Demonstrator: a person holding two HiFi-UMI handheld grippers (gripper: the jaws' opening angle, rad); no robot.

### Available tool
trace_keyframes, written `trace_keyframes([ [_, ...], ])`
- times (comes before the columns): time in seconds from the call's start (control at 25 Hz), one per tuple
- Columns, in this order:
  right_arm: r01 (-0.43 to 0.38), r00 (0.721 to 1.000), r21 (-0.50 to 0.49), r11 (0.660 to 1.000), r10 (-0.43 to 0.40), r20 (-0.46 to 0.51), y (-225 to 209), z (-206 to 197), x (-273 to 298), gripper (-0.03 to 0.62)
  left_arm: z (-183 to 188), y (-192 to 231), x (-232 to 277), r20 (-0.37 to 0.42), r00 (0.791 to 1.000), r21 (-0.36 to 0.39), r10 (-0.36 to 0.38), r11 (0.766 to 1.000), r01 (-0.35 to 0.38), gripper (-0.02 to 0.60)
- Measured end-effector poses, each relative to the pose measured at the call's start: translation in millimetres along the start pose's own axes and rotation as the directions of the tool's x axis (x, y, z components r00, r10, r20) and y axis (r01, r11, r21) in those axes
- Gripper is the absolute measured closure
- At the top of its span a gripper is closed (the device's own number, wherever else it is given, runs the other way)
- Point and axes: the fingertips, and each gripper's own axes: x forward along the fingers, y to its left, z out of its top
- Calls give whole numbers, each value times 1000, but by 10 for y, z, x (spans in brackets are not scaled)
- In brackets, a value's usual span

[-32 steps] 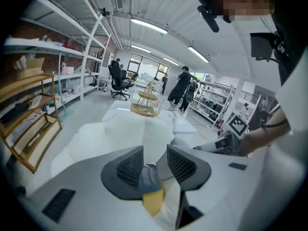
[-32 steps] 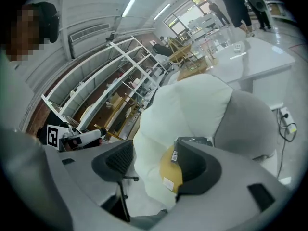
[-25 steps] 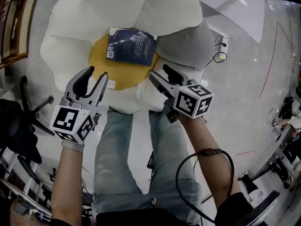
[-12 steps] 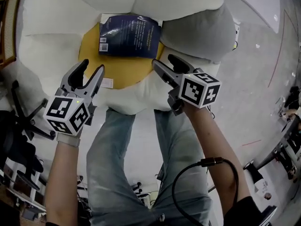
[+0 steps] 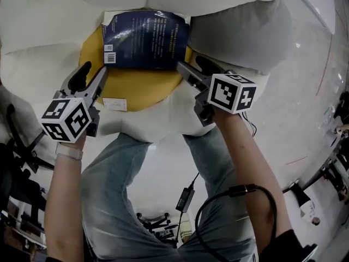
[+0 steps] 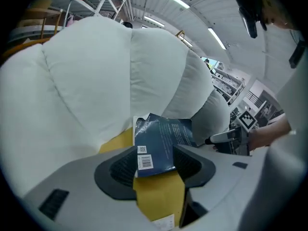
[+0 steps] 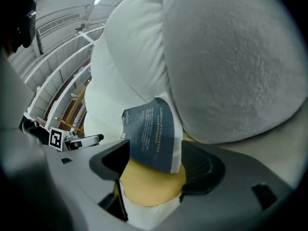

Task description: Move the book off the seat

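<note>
The dark blue book [image 5: 146,40] is seen lying flat on the yellow seat [image 5: 143,87], at its back edge against the white cushions [image 5: 49,21]. The left tool [image 5: 94,71] and the right tool [image 5: 190,64] have just been opening and are held spread wide. Nothing is grasped, and the book lies just beyond their tips.

Open along the near side: bare yellow seat [image 5: 139,86] in front of the book [image 5: 144,40], with only a flat white tag [image 5: 115,103] near its front edge. Blocked behind and at left by puffy white cushions [image 5: 38,53]. Tight at right, with the grey cushion [image 5: 240,31] right against the book's edge.
</note>
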Motion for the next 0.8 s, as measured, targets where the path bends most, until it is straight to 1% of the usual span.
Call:
trace_keyframes([
  [0.16,-12,1000,1,1000,12,17,-149,-8,197,273,-29,139,260,14,1000,-8,-12,1000,12,370],
  [0.36,-37,999,-6,999,37,30,-157,44,408,273,-201,222,533,-7,1000,-22,-22,1000,22,367],
  [0.56,-47,999,9,999,47,12,-219,36,659,273,-214,256,746,4,1000,-55,-25,998,25,352],
  [0.68,-49,999,41,998,48,10,-284,8,764,272,-263,288,848,9,1000,-67,-21,998,21,337],
  [0.8,-74,997,80,994,73,8,-292,0,808,263,-271,300,858,20,999,-88,-30,996,32,316],
])
